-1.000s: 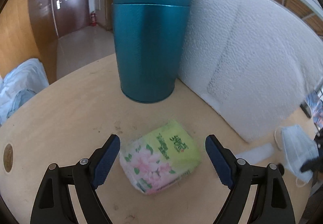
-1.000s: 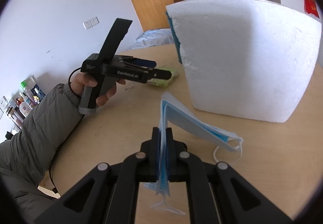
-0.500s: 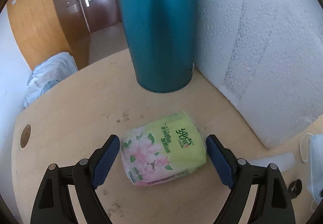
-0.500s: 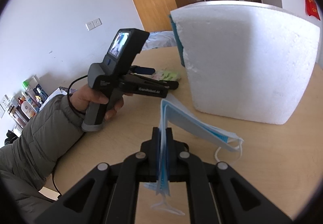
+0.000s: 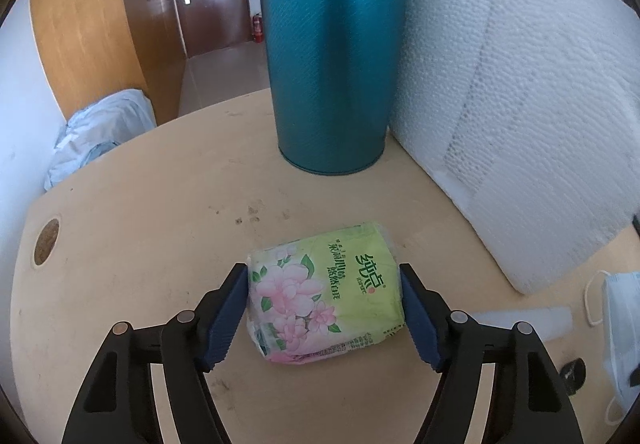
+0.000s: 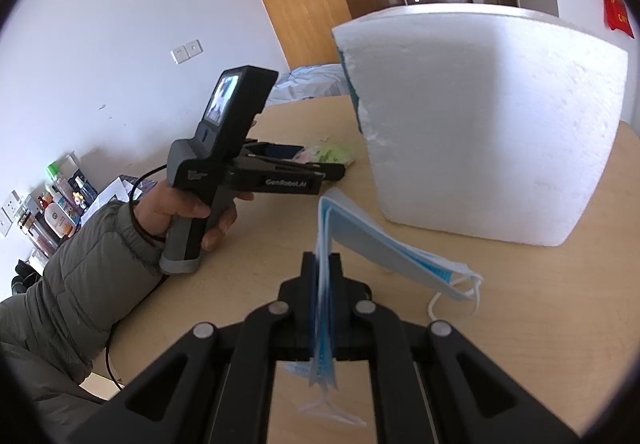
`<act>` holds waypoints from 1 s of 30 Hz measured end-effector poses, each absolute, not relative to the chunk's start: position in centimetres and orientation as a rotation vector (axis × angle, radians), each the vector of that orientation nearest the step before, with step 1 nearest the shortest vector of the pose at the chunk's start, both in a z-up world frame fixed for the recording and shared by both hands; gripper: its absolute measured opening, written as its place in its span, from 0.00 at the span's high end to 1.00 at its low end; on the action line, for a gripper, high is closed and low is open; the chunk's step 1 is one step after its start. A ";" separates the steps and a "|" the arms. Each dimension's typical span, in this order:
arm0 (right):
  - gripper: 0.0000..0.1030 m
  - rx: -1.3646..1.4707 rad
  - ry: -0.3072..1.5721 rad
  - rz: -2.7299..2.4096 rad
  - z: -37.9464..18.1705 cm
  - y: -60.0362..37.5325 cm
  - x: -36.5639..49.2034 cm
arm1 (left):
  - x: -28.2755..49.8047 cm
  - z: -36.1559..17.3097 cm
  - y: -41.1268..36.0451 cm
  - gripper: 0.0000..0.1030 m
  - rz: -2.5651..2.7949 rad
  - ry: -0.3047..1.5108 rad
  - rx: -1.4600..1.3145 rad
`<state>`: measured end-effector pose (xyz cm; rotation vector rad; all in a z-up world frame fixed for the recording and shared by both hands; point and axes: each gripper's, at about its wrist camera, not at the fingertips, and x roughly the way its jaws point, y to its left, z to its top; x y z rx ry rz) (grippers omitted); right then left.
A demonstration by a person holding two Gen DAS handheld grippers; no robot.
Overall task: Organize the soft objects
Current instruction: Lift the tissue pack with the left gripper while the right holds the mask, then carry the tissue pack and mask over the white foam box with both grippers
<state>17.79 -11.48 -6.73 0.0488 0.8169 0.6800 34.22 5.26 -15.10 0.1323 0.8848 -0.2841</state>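
Observation:
A green tissue pack with pink flowers (image 5: 324, 292) lies on the round wooden table (image 5: 132, 244). My left gripper (image 5: 322, 310) has closed onto its two sides, both blue pads touching it. The pack also shows in the right wrist view (image 6: 330, 154), between the left gripper's fingers (image 6: 304, 174). My right gripper (image 6: 322, 264) is shut on a stack of blue face masks (image 6: 376, 240), held above the table with ear loops hanging. The masks show at the right edge of the left wrist view (image 5: 622, 328).
A teal lidded canister (image 5: 332, 60) stands behind the pack. A large white foam box (image 5: 520, 92) (image 6: 472, 124) stands to its right. A white strip (image 5: 520, 318) lies on the table. A table hole (image 5: 46, 240) is at the left.
My left gripper has moved in on the tissue pack and closed its jaws from wide open onto its sides. The right gripper holds the masks still.

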 end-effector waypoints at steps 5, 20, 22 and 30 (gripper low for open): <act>0.93 0.050 0.811 0.683 -6.6 -11.9 17.6 | 32.4 -13.4 5.9 0.29 -0.290 0.831 0.122; 0.93 0.053 0.749 0.700 -4.6 -13.8 15.6 | 24.2 -8.3 5.4 0.29 -0.279 0.726 0.078; 0.93 0.053 0.735 0.699 -4.2 -14.1 15.0 | 23.0 -7.8 5.6 0.29 -0.271 0.708 0.064; 0.93 0.062 0.679 0.695 -2.6 -15.7 13.4 | 17.8 -5.7 4.9 0.29 -0.258 0.664 0.034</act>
